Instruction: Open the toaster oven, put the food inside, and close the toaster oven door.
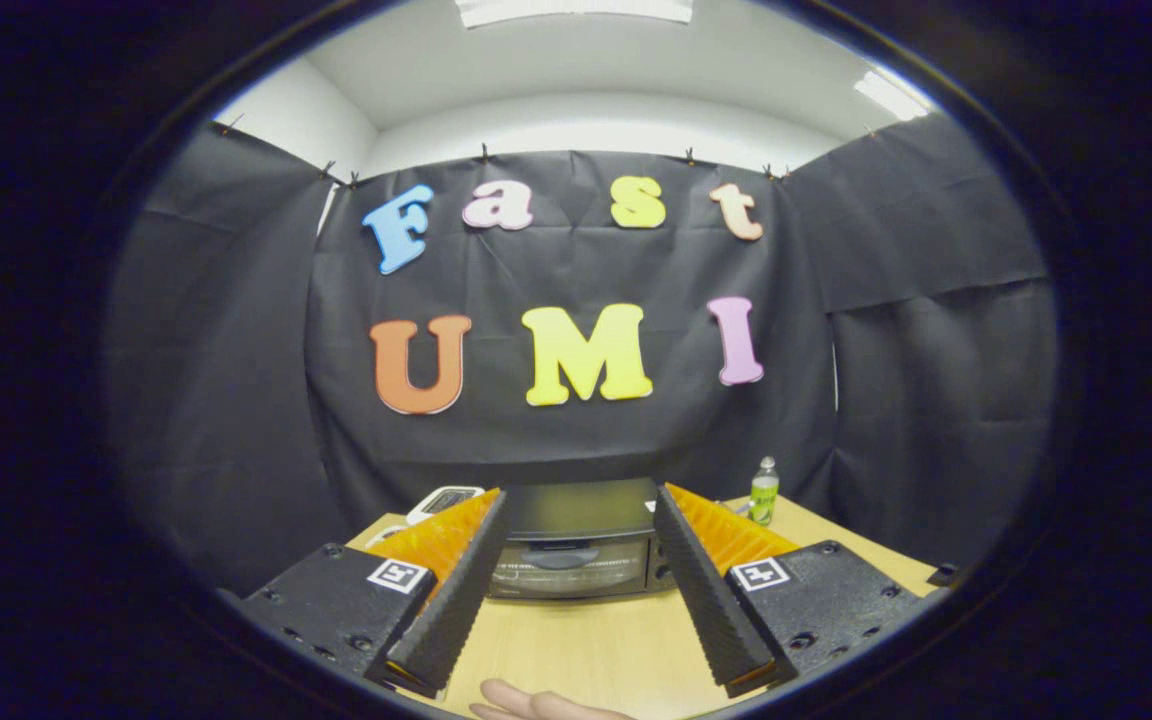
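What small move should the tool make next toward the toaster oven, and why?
Probably ease the tool forward and down toward the toaster oven. Its door looks shut, the oven sits beyond the fingers on the wooden table, and the fingers are spread wide and hold nothing.

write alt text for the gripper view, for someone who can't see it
The hand-held gripper is open and empty above a wooden table, its fingers framing a toaster oven with its door closed, farther back on the table. A small bottle stands to the oven's right, a white device to its left, and a person's fingertips rest on the table's near edge.
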Action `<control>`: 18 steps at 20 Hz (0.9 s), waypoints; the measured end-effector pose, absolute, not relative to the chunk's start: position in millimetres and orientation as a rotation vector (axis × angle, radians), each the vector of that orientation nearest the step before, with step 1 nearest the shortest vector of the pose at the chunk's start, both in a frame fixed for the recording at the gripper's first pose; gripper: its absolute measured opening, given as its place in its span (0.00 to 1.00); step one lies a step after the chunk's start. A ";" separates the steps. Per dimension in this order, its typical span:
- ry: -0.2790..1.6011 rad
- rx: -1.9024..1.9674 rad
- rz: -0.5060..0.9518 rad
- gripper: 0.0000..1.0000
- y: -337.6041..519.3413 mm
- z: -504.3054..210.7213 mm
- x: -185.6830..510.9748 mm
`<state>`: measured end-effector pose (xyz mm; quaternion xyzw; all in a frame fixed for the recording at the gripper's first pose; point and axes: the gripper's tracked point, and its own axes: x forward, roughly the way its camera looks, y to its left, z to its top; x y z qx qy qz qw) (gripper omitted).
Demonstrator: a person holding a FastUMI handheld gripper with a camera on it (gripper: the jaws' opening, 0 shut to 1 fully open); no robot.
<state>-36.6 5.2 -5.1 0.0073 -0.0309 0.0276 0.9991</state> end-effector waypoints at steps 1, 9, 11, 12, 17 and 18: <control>-0.070 0.012 0.066 0.95 9.4 -0.2 -52.1; -0.114 0.009 0.073 0.95 22.2 28.7 -120.6; -0.109 0.008 0.100 0.95 25.7 21.1 -132.7; -0.105 0.009 0.104 0.95 25.8 15.8 -138.1; -0.151 -0.036 0.152 0.95 34.3 0.9 -172.2; -0.165 -0.053 0.160 0.95 34.9 3.4 -176.2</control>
